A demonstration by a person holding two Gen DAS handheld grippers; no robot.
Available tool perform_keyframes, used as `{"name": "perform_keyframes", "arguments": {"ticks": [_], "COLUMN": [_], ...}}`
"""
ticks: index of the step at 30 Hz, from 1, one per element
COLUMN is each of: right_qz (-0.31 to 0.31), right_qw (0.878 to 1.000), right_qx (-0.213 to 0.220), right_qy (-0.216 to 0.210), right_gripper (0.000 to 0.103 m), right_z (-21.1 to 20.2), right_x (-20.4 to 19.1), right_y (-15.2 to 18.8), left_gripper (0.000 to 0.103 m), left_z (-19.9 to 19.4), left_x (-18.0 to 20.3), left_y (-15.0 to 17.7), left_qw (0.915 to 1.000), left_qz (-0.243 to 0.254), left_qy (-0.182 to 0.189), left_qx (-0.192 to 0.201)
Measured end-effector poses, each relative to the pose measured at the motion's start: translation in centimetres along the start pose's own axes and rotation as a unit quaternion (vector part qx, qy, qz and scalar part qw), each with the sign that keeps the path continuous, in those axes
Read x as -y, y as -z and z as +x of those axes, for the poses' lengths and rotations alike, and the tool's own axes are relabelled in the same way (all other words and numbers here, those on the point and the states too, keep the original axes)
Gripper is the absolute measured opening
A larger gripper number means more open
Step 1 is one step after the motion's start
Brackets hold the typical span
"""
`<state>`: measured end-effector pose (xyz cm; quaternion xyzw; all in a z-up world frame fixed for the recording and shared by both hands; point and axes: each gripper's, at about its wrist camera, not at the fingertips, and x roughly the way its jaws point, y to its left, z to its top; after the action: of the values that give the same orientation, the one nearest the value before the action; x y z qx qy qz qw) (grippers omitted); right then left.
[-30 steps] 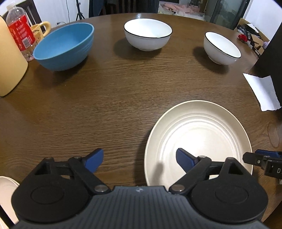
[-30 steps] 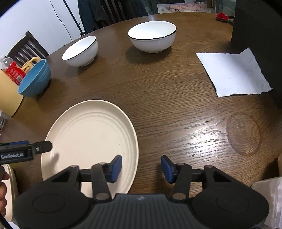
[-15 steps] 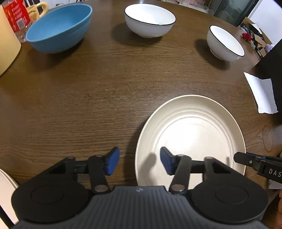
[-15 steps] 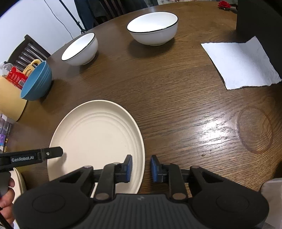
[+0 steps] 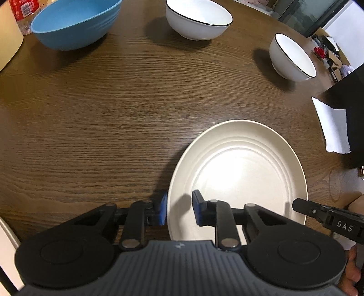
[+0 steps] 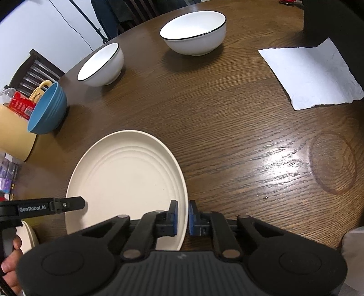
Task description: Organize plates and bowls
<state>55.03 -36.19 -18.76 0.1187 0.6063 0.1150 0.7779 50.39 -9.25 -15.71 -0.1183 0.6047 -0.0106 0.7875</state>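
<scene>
On gripper beside plate, "GenRobot.AI", "DAS"

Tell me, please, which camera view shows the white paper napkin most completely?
The right wrist view shows it best: the white paper napkin lies flat on the table with nearly its whole sheet visible, only its far corner meeting a dark object. The left wrist view shows just a narrow strip of it at the right edge, partly hidden by that dark object.

The left tongs are closing around the near left rim of the cream plate, one pad outside, one inside. Far off on the brown worktop sit a blue bowl and two white bowls.
</scene>
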Motion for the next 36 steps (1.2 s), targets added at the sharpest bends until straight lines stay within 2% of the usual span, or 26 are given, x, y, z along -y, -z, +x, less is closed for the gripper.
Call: {"name": "perform_keyframes", "arguments": {"ticks": [6,11,36], "right_qz": [0.0,0.0,-0.034], "right_qw": [1.0,1.0,0.999], "right_qx": [-0.002,-0.001,0.005], "right_qy": [0.002,0.005,0.013], "right_gripper": [0.005,0.004,0.004], "right_z": [0.1,0.2,0.1], "right_x": [0.2,0.1,-0.9], "right_y": [-0.1,0.0,0.2], "left_gripper": [0.014,0.012,0.011], "left_z": [0.0,0.1,-0.4], "left_x": [-0.2,-0.1,0.7], "left_y": [0.0,-0.1,0.6], "left_qw": [0.9999,0.9999,0.9993], "left_qz": [-0.007,-0.007,0.004], "left_qy": [-0.007,-0.012,-0.034], "left_qx": [0.0,0.0,0.016]}}
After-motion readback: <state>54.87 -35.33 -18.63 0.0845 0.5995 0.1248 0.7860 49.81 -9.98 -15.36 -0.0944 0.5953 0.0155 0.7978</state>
